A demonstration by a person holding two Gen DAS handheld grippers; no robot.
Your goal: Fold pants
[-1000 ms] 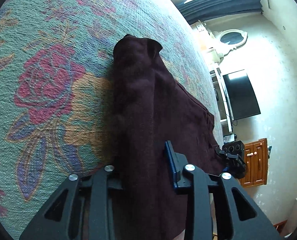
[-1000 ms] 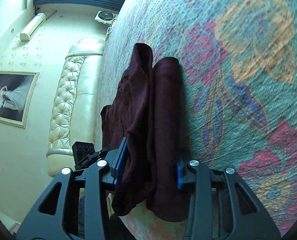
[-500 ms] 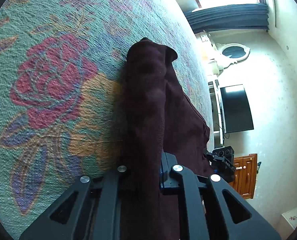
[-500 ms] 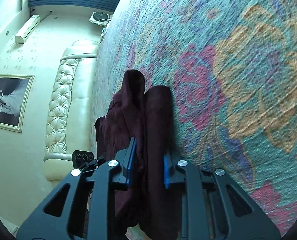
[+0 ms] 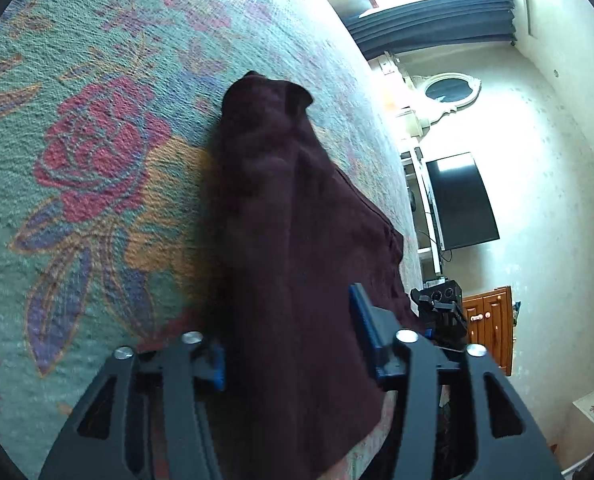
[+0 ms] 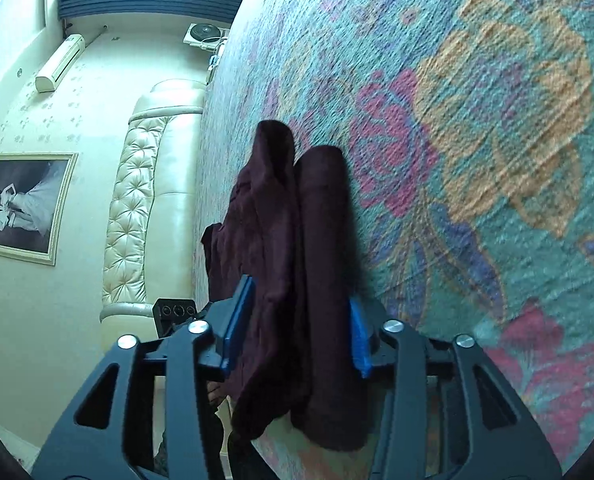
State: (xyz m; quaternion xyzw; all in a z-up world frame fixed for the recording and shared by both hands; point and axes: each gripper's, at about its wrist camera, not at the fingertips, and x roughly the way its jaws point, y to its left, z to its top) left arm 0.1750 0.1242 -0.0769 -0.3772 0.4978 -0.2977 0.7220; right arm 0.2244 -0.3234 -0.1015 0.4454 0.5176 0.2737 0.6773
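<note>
Dark maroon pants point(image 5: 281, 208) lie folded lengthwise on a floral bedspread point(image 5: 97, 160), their end hanging over the near edge. My left gripper point(image 5: 289, 348) straddles this end; its jaws are opening and the blue pads stand at the cloth's sides without squeezing it. In the right wrist view the pants point(image 6: 321, 220) show as two long rolled folds side by side. My right gripper point(image 6: 297, 328) straddles them, its jaws also opening, and the cloth sits slack between the pads. Each view catches the other gripper beyond the cloth: the right one point(image 5: 441, 308) and the left one point(image 6: 177, 312).
The bedspread point(image 6: 477, 120) stretches far ahead in both views. A padded cream headboard point(image 6: 145, 208), a framed picture point(image 6: 21, 208) and an air conditioner point(image 6: 59, 64) line one wall. A television point(image 5: 461, 204), an oval mirror point(image 5: 449, 90) and a wooden cabinet point(image 5: 493, 320) stand on the other side.
Both grippers pinched tight on the pants half a second ago and have now spread wide again. The cloth has slackened between the pads and stays on the bed.
</note>
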